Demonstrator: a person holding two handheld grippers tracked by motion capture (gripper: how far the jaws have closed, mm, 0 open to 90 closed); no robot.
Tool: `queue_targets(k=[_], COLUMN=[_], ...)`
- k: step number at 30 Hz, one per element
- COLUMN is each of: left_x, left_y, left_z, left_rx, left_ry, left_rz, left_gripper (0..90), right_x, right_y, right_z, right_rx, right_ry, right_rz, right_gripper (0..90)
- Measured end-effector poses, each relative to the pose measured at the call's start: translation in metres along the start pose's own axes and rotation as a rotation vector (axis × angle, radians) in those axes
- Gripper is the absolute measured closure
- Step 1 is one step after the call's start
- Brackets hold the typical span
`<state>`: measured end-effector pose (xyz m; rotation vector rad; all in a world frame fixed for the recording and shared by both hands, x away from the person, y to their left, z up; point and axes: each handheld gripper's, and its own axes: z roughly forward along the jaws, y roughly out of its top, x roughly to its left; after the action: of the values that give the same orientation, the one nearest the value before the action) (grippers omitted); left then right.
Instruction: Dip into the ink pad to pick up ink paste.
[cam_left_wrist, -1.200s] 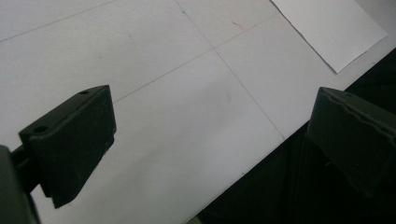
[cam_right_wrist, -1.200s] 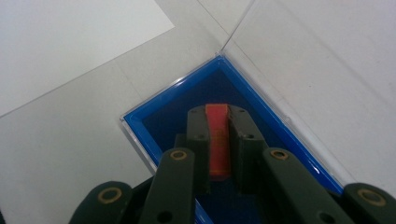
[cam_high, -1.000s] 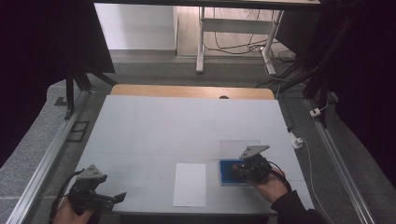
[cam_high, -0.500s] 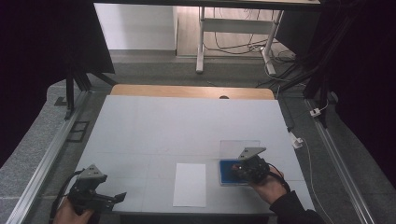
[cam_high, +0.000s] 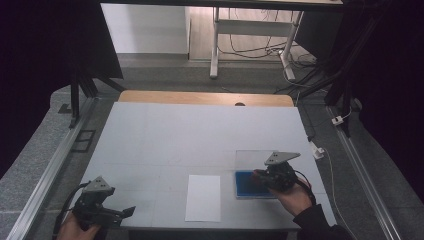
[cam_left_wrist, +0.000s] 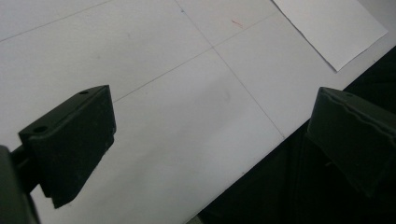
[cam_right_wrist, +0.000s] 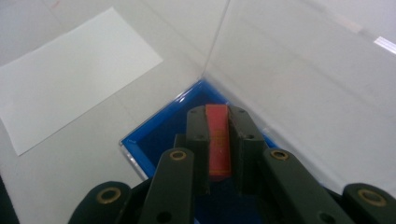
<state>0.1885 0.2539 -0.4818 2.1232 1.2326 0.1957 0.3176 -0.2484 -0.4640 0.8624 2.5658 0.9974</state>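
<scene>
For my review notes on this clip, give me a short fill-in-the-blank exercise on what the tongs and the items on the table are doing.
1. The right tongs are shut on a thin ____ piece.
2. That piece is held over a case with a ____ base and an open clear lid.
3. The left tongs stand ____, with nothing between their jaws.
4. A white ____ lies flat between the two hands.

Missing words: red; blue; open; sheet of paper
</scene>
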Motion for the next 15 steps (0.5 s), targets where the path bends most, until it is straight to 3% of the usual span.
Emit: queue_targets(k=[15], left_x=[-0.0004], left_y=[0.0], left_z=[0.0], left_rx=[0.001], left_ry=[0.0], left_rz=[0.005], left_gripper=[1.5], right_x=[-0.0048], right_y=[-0.0048], right_z=[0.006], right_rx=[0.067], right_ry=[-0.021], right_rz=[-0.007], right_gripper=[80.3])
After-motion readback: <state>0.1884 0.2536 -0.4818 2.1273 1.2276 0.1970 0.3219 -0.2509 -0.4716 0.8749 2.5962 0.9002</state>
